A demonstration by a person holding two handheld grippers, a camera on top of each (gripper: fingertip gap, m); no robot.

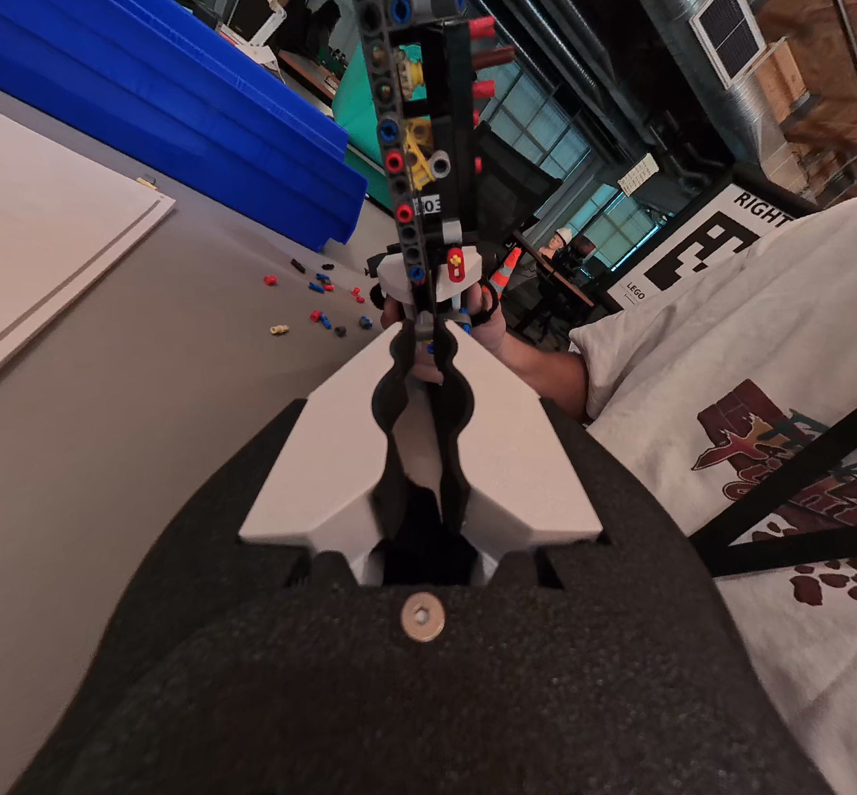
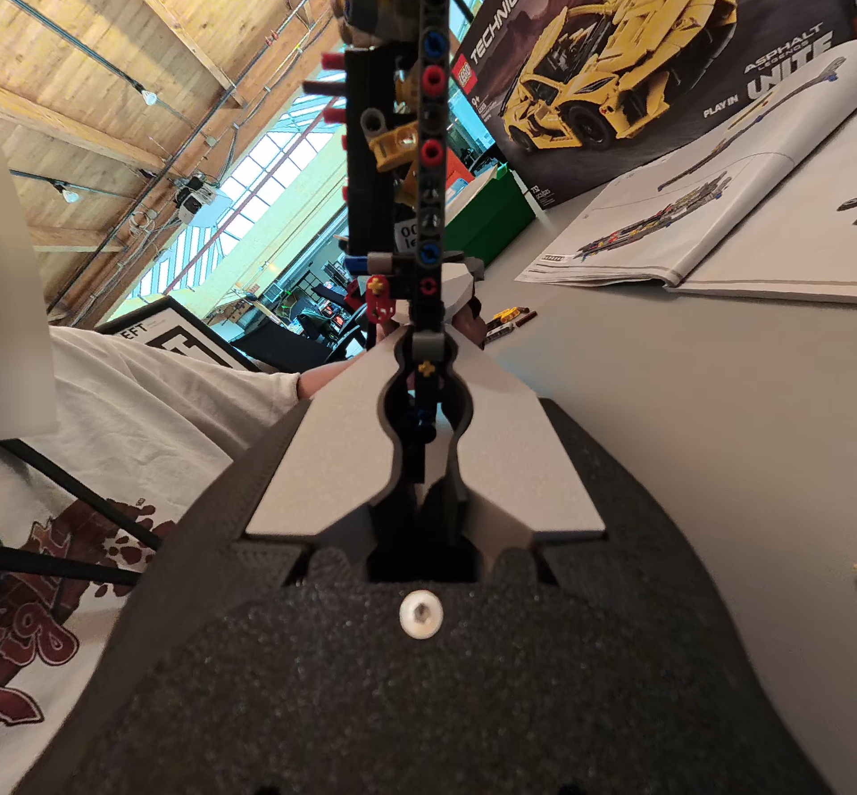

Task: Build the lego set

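Observation:
A long dark Technic frame (image 1: 402, 198) with blue and red pins, yellow parts and red axles stands upright in the air between both grippers. My left gripper (image 1: 424, 331) is shut on its lower end. In the right wrist view the same frame (image 2: 431, 179) rises from my right gripper (image 2: 425, 342), which is shut on that lower end from the opposite side. Each view shows the other gripper's white fingers just behind the frame, in the left wrist view (image 1: 466, 270) and in the right wrist view (image 2: 459, 283). A hand (image 1: 487, 328) shows behind them.
Blue bins (image 1: 162, 91) stand at the left, with loose pins (image 1: 324, 300) on the grey table and a white board (image 1: 69, 226) nearby. The set's box (image 2: 649, 68), an open instruction booklet (image 2: 719, 226), a green box (image 2: 487, 216) and a few loose parts (image 2: 508, 318) lie on the right. The tips of both grippers are at nearly the same place.

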